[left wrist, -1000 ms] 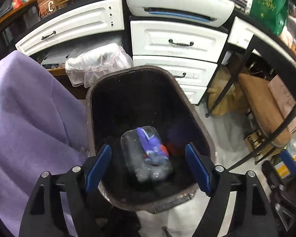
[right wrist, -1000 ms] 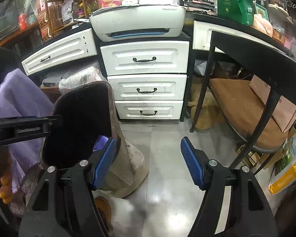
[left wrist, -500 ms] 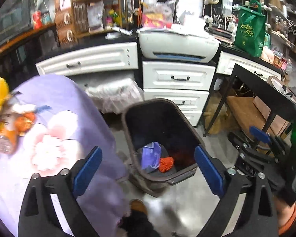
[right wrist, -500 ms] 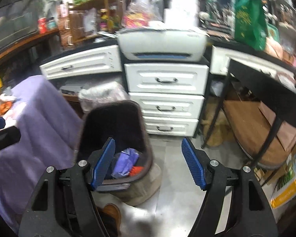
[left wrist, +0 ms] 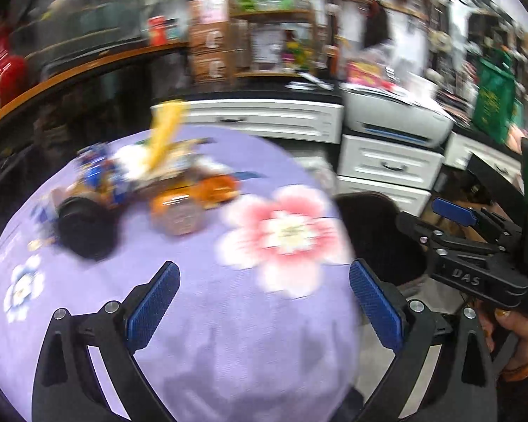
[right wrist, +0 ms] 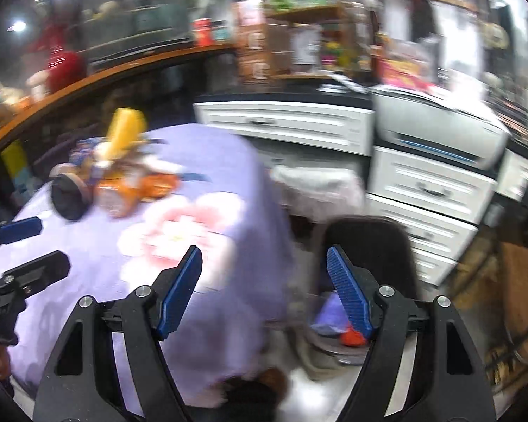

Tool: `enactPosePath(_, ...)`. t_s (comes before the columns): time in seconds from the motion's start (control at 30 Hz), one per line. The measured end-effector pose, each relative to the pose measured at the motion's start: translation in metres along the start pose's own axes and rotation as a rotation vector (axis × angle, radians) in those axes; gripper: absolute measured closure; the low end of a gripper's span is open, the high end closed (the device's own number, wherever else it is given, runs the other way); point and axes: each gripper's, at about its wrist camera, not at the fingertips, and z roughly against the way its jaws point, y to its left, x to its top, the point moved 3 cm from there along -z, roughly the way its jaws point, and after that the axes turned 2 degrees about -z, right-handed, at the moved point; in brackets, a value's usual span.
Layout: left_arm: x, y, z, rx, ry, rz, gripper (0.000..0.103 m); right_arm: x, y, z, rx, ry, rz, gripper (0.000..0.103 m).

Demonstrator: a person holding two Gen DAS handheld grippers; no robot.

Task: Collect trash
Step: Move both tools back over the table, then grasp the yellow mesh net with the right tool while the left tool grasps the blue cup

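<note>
A blurred pile of trash (left wrist: 151, 183) lies at the far side of a round table under a purple flowered cloth (left wrist: 228, 334): a yellow wrapper (left wrist: 163, 133), orange packets (left wrist: 193, 204), a black round lid (left wrist: 84, 228). My left gripper (left wrist: 264, 309) hangs open and empty over the cloth's near part. My right gripper (right wrist: 264, 288) is empty too, its jaws opening, above the table's edge and the dark trash bin (right wrist: 369, 246), which holds purple and red scraps (right wrist: 334, 320). The same pile (right wrist: 119, 179) shows in the right wrist view.
White drawers (left wrist: 387, 165) and a grey printer (left wrist: 397, 119) stand behind the bin. The right gripper's body (left wrist: 475, 246) and a hand show at the right of the left wrist view. A brown chair (right wrist: 521, 281) stands at the far right, a shoe (right wrist: 260, 387) below.
Both grippers rose and swung left from over the bin to the purple table. The left jaws widened after the clear wrapped packet dropped into the bin. The trash pile came into view.
</note>
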Motion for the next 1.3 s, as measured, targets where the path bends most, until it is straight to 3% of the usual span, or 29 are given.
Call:
enactPosePath(0.27, -0.015, 0.125, 0.026, 0.178, -0.011, 0.175, 0.008, 0.032, 0.108, -0.017, 0.187, -0.024, 0.129, 0.030)
enactPosePath(0.33, -0.014, 0.152, 0.027, 0.218, -0.018, 0.212, 0.012, 0.043, 0.130, -0.025, 0.221, -0.027, 0.138, 0.030)
enactPosePath(0.5, -0.009, 0.209, 0.023, 0.291, -0.005, 0.272, 0.021, 0.080, 0.169, -0.056, 0.230, -0.013, 0.159, 0.030)
enactPosePath(0.67, -0.002, 0.243, 0.007, 0.268, 0.038, 0.333, 0.025, 0.116, 0.188, -0.098, 0.183, 0.027, 0.114, 0.034)
enactPosePath(0.9, 0.001, 0.270, -0.011, 0.231, 0.053, 0.435, 0.025, 0.135, 0.190, -0.144, 0.143, 0.097, 0.045, 0.046)
enactPosePath(1.0, 0.006, 0.275, -0.019, 0.216, 0.058, 0.453, 0.025, 0.137, 0.190, -0.161, 0.150, 0.127, 0.016, 0.054)
enactPosePath(1.1, 0.011, 0.280, -0.024, 0.225, 0.057, 0.458, 0.024, 0.137, 0.193, -0.173, 0.176, 0.153, -0.010, 0.082)
enactPosePath(1.3, 0.015, 0.293, -0.043, 0.209, 0.088, 0.511, 0.024, 0.133, 0.201, -0.166, 0.232, 0.112, 0.002, 0.085)
